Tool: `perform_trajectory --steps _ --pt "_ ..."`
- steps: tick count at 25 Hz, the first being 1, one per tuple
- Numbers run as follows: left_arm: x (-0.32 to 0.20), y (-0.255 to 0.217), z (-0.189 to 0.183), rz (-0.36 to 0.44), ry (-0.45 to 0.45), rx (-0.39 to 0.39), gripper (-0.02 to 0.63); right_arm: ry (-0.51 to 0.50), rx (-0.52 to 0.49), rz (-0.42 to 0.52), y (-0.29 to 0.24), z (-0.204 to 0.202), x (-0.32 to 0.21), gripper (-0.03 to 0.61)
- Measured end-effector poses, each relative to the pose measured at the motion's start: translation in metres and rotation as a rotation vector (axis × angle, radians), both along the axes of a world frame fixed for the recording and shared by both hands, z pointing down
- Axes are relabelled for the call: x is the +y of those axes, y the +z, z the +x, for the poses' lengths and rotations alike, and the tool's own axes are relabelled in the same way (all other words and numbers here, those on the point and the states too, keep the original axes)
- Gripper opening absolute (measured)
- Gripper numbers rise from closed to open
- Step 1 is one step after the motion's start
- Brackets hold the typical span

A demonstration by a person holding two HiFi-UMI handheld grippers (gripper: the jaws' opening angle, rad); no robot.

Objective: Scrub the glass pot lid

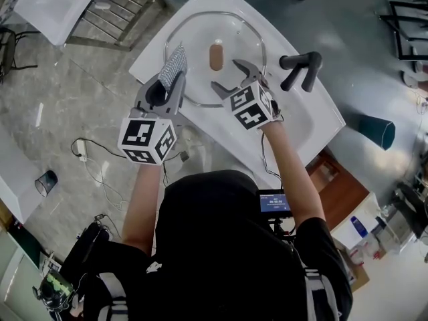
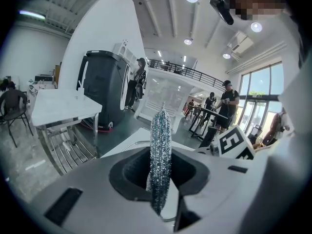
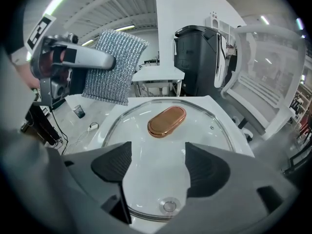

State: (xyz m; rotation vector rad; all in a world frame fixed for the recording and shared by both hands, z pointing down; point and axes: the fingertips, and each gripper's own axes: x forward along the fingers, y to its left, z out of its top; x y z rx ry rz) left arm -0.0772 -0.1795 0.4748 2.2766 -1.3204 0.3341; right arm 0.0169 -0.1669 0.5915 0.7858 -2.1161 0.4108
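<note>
A round glass pot lid (image 1: 194, 42) with a copper-brown oval handle (image 1: 216, 55) lies flat in the white sink (image 1: 314, 122). My left gripper (image 1: 168, 85) is shut on a silvery mesh scrub cloth (image 1: 175, 62), which stands up from the jaws over the lid's left rim. In the left gripper view the cloth (image 2: 161, 150) is edge-on between the pads. My right gripper (image 1: 231, 77) hangs just above the lid's near side, open, with nothing between its fingers. The right gripper view shows the lid (image 3: 204, 126), its handle (image 3: 167, 121) and the cloth (image 3: 114, 65) at upper left.
A black faucet (image 1: 301, 69) stands at the sink's right edge. A metal rack (image 1: 120, 12) and a white table stand on the floor to the far left, with cables (image 1: 83, 149) below. A dark bin (image 3: 197, 57) stands behind the sink. People stand in the background (image 2: 228, 104).
</note>
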Motion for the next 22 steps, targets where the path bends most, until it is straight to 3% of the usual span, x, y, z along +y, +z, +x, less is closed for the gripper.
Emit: perform_trajectory --steps 18,22 --pt "-0.004 0.029 -0.006 -0.057 0.004 0.010 0.075 -0.015 0.046 -0.039 0.010 -0.004 -0.002 0.329" --pt "-0.011 0.029 -0.006 -0.035 0.073 -0.044 0.075 -0.013 0.055 -0.040 0.010 -0.005 -0.001 0.330"
